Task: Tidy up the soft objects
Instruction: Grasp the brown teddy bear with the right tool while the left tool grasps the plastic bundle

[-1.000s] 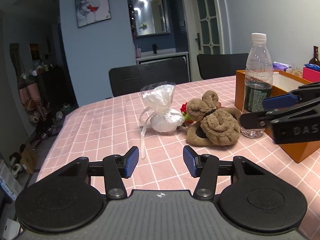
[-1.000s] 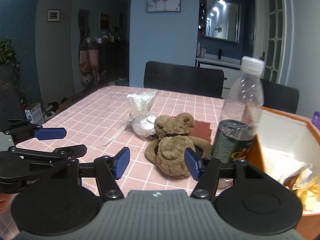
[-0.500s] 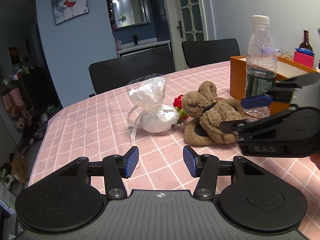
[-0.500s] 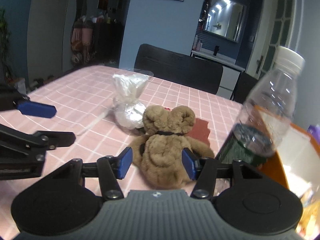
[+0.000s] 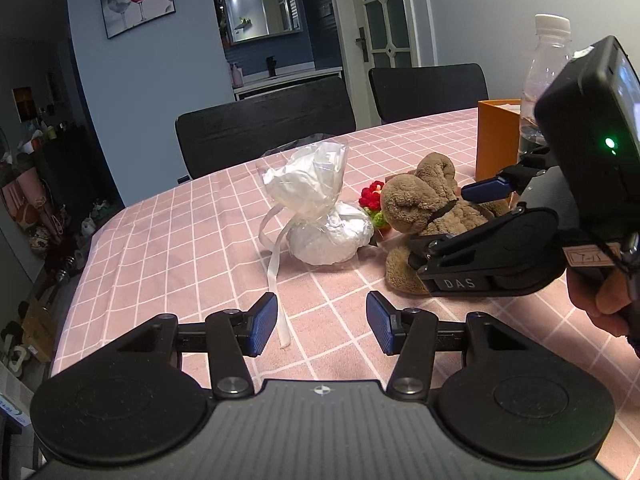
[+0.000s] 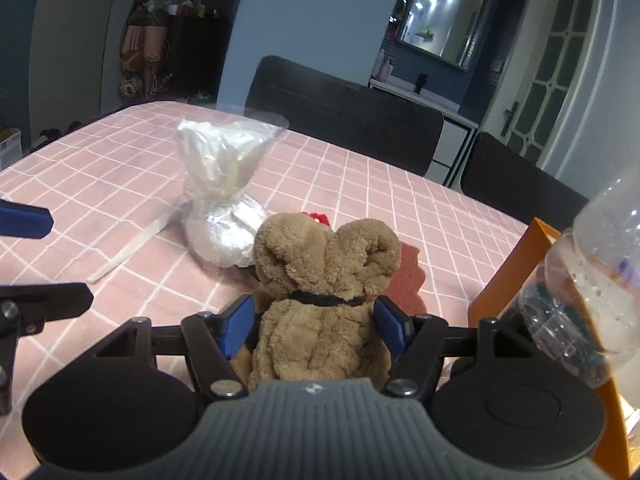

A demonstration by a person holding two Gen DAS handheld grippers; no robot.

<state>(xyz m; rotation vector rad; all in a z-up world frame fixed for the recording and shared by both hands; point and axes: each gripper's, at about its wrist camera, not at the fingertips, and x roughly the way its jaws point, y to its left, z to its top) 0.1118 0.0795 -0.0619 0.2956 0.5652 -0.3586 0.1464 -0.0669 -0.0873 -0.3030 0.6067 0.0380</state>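
Note:
A brown plush toy (image 5: pixel 420 208) (image 6: pixel 320 320) lies on the pink checked tablecloth (image 5: pixel 180 240). My right gripper (image 6: pixel 316 328) (image 5: pixel 448 218) straddles its body. The jaws are opening, one blue pad on each flank, and the plush does not look squeezed. Left of the toy lies a white wrapped bundle (image 5: pixel 320 216) (image 6: pixel 224 216) with a loose ribbon. My left gripper (image 5: pixel 320 328) (image 6: pixel 52 258) hovers open over bare cloth in front of the bundle, with only the ribbon's end near its left pad.
A small red knitted piece (image 5: pixel 370 196) (image 6: pixel 318 218) and a red flat patch (image 6: pixel 406 276) sit behind the toy. An orange box (image 5: pixel 496 140) (image 6: pixel 508 280) and a plastic bottle (image 5: pixel 548 72) (image 6: pixel 592 300) stand on the right. Black chairs (image 5: pixel 264 132) line the far edge.
My right gripper came forward and down until the plush toy sat between its pads. My left gripper shifted sideways, and the right one now fills more of its view.

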